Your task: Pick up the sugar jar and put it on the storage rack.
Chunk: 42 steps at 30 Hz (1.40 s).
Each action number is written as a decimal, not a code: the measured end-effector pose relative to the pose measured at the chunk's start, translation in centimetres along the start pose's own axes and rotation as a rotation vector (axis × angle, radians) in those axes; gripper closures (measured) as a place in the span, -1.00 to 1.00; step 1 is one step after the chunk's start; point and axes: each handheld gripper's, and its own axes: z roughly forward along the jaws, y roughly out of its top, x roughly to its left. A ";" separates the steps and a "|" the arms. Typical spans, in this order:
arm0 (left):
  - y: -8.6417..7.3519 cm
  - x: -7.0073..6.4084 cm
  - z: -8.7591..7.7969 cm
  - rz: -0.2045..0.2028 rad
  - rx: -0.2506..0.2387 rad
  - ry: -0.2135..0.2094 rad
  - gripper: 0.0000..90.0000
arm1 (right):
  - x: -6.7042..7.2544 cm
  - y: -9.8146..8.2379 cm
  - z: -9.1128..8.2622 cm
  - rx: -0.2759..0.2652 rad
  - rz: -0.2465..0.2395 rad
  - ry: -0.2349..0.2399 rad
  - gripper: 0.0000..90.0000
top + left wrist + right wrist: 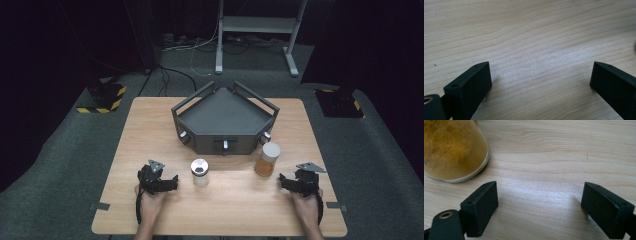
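Note:
A clear jar of orange-brown powder with a white lid (267,159) stands upright on the wooden table (220,210), right of centre; its glass base (451,150) fills the upper left of the right gripper view. A smaller shaker jar with a silver lid (200,172) stands left of it. My left gripper (170,182) rests on the table just left of the shaker, open, with bare wood between its jaws (541,82). My right gripper (286,181) lies right of the powder jar, open, holding nothing (540,205).
A dark grey angular tray with rails and small knobs (225,120) sits at the table's far middle. Beyond the table lie grey carpet, cables and a metal stand's legs (255,30). The person's hands enter from the bottom edge.

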 end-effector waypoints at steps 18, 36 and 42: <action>-0.1 -0.1 -0.1 -0.005 -0.003 0.007 -0.88 | -0.1 0.0 0.0 -0.002 0.002 0.003 -0.69; -0.1 -0.4 -0.9 0.016 -0.024 -0.010 -0.97 | -0.1 0.0 0.0 -0.001 0.003 0.003 -0.70; 0.2 -0.8 -2.0 0.048 -0.028 -0.036 -0.99 | -0.1 0.0 0.0 -0.001 0.003 0.003 -0.70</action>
